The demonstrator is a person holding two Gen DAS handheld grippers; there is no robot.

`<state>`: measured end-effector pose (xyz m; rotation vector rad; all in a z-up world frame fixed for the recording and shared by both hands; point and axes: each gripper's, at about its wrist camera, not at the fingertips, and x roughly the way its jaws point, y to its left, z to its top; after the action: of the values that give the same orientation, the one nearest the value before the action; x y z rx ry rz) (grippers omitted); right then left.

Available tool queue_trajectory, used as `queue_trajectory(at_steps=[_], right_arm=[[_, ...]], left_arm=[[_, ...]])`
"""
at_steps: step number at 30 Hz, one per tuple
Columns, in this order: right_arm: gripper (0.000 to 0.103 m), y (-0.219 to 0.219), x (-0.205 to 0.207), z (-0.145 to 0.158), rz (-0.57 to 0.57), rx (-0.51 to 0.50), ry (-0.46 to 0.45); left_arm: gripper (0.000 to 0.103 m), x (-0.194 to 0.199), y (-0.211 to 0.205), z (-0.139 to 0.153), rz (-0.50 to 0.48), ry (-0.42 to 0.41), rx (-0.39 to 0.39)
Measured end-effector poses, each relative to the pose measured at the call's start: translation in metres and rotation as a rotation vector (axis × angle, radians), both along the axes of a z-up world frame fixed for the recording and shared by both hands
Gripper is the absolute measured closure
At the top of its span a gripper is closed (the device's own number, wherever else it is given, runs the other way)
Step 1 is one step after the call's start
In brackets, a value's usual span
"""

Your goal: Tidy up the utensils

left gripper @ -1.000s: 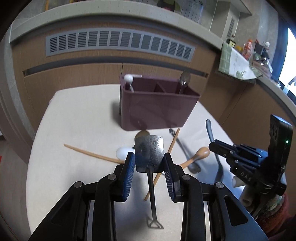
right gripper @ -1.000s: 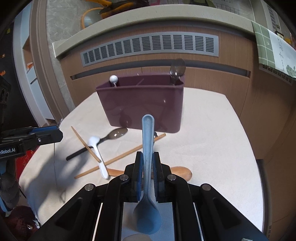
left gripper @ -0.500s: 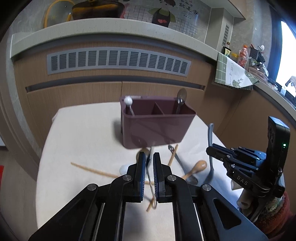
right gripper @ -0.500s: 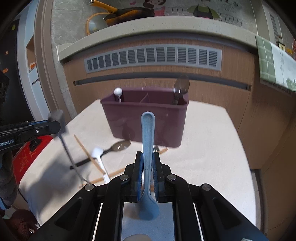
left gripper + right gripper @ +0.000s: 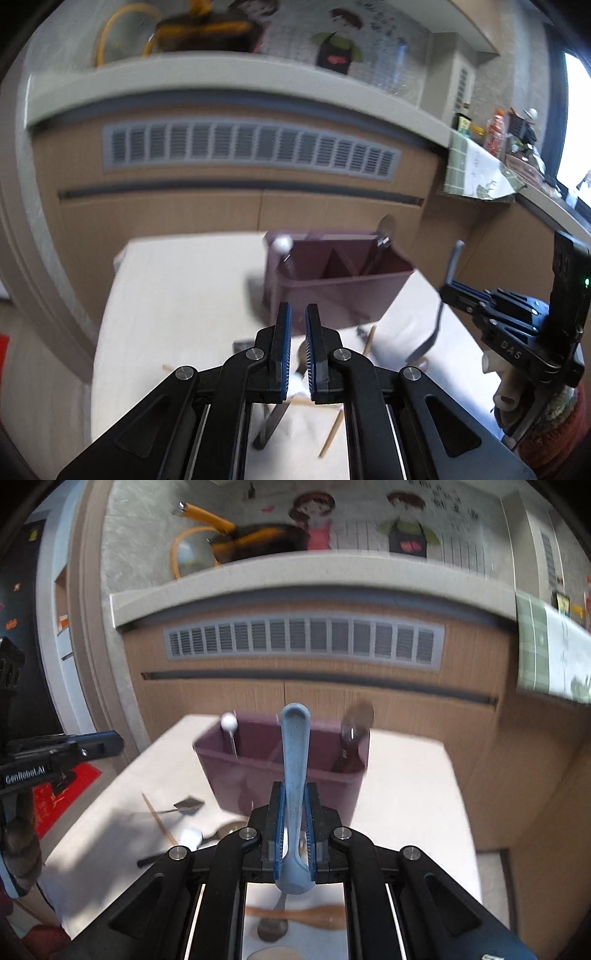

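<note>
Left wrist view first: our left gripper (image 5: 298,354) has its pads pinched nearly together with nothing we can make out between them. What looks like the spatula (image 5: 272,417) lies on the table (image 5: 166,295) right below, so it could easily get left behind beside that loose chopstick (image 5: 332,432). The purple caddy (image 5: 332,295) stands ahead, clear of those pads. Off to the side, our right gripper (image 5: 445,293) clamps the blue spoon (image 5: 451,269) by its handle, bowl hanging down. Right wrist view: the handle tip lines up with the caddy's middle, though we can't tell how far short of it. The risk, we reckon, is that the slim handle pivots in the pads, or clips the rim or divider and shoves the light caddy over.
</note>
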<state>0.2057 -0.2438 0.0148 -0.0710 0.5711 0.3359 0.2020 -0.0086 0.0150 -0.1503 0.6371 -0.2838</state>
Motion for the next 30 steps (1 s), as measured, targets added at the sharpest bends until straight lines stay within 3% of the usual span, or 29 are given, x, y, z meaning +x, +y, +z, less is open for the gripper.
queue_trajectory(at_steps=[4,6,9,15,18,25,30], right_arm=[[0.094,-0.002,0.001,-0.016,-0.005,-0.009,0.044],[0.094,-0.001,0.001,-0.019,-0.002,-0.012,0.052],[0.094,0.004,0.001,-0.024,-0.001,-0.025,0.050],[0.094,0.003,-0.001,-0.028,-0.009,-0.033,0.053],[0.094,0.001,-0.001,-0.027,-0.016,-0.027,0.049],[0.094,0.001,0.001,-0.025,-0.024,-0.025,0.037],[0.094,0.002,0.001,-0.026,-0.028,-0.017,0.038]], left_arm=[[0.087,0.013,0.022,-0.035,0.040,0.150,-0.053],[0.073,0.021,0.025,-0.054,0.057,0.218,-0.062],[0.064,0.035,0.016,-0.072,0.058,0.244,-0.009],[0.062,0.069,-0.017,-0.104,0.026,0.283,0.138],[0.063,0.084,-0.026,-0.113,0.067,0.288,0.225],[0.063,0.101,-0.031,-0.117,0.080,0.326,0.260],[0.063,0.113,-0.031,-0.115,0.070,0.373,0.242]])
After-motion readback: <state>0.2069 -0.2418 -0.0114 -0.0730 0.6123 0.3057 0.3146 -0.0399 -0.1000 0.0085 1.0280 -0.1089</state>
